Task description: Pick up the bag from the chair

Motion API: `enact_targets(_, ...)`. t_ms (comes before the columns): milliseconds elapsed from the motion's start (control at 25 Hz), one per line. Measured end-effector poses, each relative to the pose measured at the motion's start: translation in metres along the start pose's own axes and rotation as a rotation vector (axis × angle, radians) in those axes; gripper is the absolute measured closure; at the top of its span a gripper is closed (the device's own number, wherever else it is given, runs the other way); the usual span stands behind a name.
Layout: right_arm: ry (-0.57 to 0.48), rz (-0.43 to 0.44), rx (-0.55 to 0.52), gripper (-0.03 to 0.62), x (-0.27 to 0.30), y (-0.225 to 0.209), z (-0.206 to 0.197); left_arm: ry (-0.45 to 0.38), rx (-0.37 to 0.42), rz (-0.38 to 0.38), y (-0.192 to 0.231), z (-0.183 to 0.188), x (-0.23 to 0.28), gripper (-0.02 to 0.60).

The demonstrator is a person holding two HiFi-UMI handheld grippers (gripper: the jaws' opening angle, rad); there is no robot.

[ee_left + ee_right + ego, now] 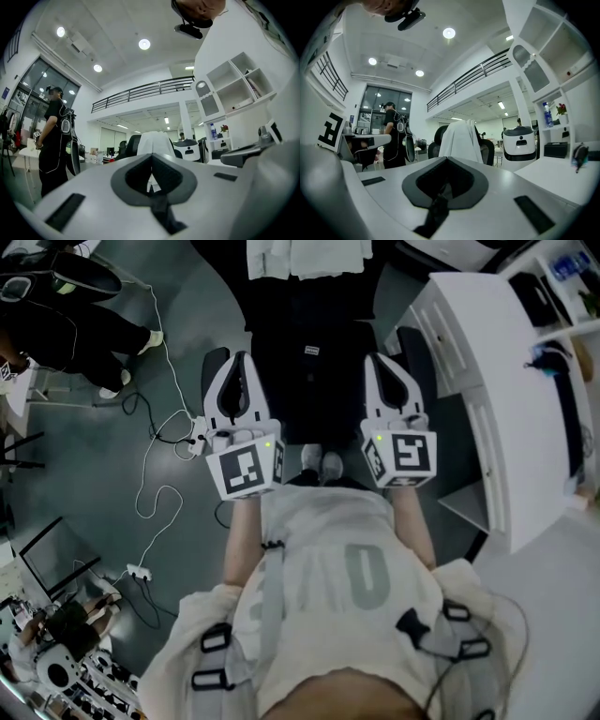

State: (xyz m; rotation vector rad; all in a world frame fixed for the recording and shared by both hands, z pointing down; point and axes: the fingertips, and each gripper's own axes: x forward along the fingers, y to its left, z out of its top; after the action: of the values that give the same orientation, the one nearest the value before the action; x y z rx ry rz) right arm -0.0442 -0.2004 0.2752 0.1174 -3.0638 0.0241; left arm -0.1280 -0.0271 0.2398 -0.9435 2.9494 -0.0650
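In the head view a black office chair point(314, 381) stands right in front of me, with a white cloth point(305, 257) draped over its back. A dark bag point(312, 352) with a small label seems to lie on the seat, hard to tell from the black chair. My left gripper point(239, 367) and right gripper point(389, 367) point level at the chair, near its two armrests, both shut and empty. The left gripper view shows the closed left gripper point(151, 159) and, beyond it, the chair with the cloth point(153, 143). The right gripper point(446, 163) faces the same cloth point(461, 138).
A white desk with shelves point(487, 371) runs along the right. A person in black point(56, 310) stands at the far left. Cables point(159, 493) and a power strip point(139, 571) lie on the grey floor to the left. A white rounded machine point(520, 140) stands right of the chair.
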Motion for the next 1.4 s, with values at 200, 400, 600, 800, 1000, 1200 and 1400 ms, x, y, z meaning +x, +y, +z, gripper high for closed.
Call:
enact_targets(200,-0.015,-0.01,0.004,0.588,0.004,-0.001,0.003,-0.003,0.005,0.014,0.004,0.005,0.006,0.575)
enact_targets(400,-0.028,-0.025,0.043,0.588,0.009,-0.008,0.008,-0.036,0.002,0.002,0.006,0.012,0.009,0.574)
enact_targets(600,-0.027,0.009,0.09,0.501,0.015,-0.004,0.005,-0.035,0.001,-0.032,0.008,0.008,0.012,0.57)
enact_targets(800,0.001,-0.003,0.137,0.341,0.022,-0.005,0.0,-0.058,-0.037,-0.09,0.006,0.009,0.016,0.359)
enact_targets(1000,0.015,-0.001,0.154,0.339,0.021,-0.007,0.0,-0.044,-0.024,-0.088,0.005,0.009,0.016,0.35)
enact_targets(1200,0.024,-0.003,0.149,0.339,0.021,-0.008,-0.003,-0.041,-0.02,-0.085,0.005,0.007,0.018,0.35)
enact_targets(1400,0.044,0.003,0.149,0.339,0.029,-0.014,-0.009,-0.022,-0.019,-0.089,0.002,-0.002,0.025,0.35)
